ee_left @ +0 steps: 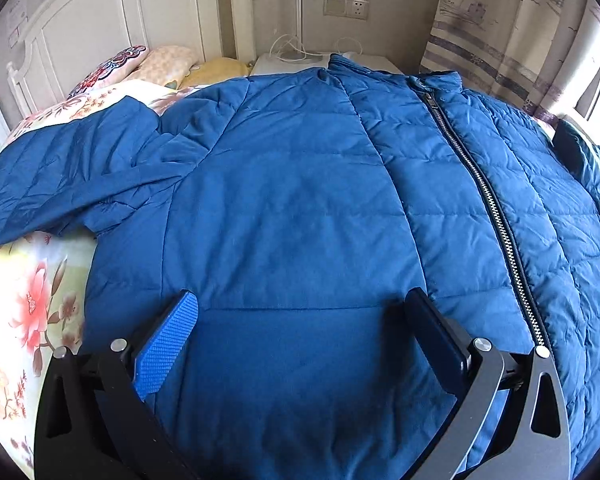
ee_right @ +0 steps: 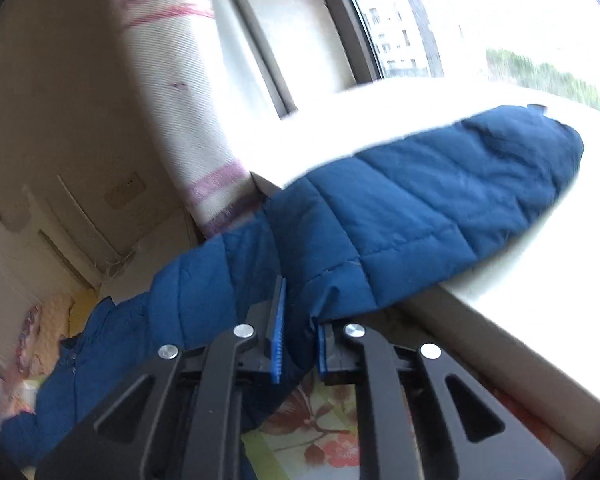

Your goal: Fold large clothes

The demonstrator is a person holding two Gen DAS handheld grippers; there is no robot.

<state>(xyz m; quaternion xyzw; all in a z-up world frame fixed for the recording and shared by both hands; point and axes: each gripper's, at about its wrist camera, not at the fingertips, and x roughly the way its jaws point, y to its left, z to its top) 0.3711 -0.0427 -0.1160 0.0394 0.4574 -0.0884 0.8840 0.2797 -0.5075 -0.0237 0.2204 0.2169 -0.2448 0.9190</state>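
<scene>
A blue quilted jacket [ee_left: 300,200] lies spread front-up on the bed, its metal zipper [ee_left: 488,200] closed and running up to the collar. One sleeve [ee_left: 60,176] stretches out to the left. My left gripper [ee_left: 302,296] hovers open just above the jacket's hem band, its blue-padded fingers [ee_left: 168,344] wide apart with nothing pinched. In the right wrist view the other sleeve [ee_right: 420,208] reaches out onto the bright windowsill [ee_right: 500,304]. My right gripper [ee_right: 300,312] is shut on that sleeve, with a fold of its fabric pinched between the blue pads.
A floral bedsheet [ee_left: 28,300] covers the bed. Pillows [ee_left: 140,64] lie against the white headboard [ee_left: 100,12], with a white nightstand [ee_left: 292,65] beside them. A patterned curtain [ee_left: 500,40] hangs by the window at the right.
</scene>
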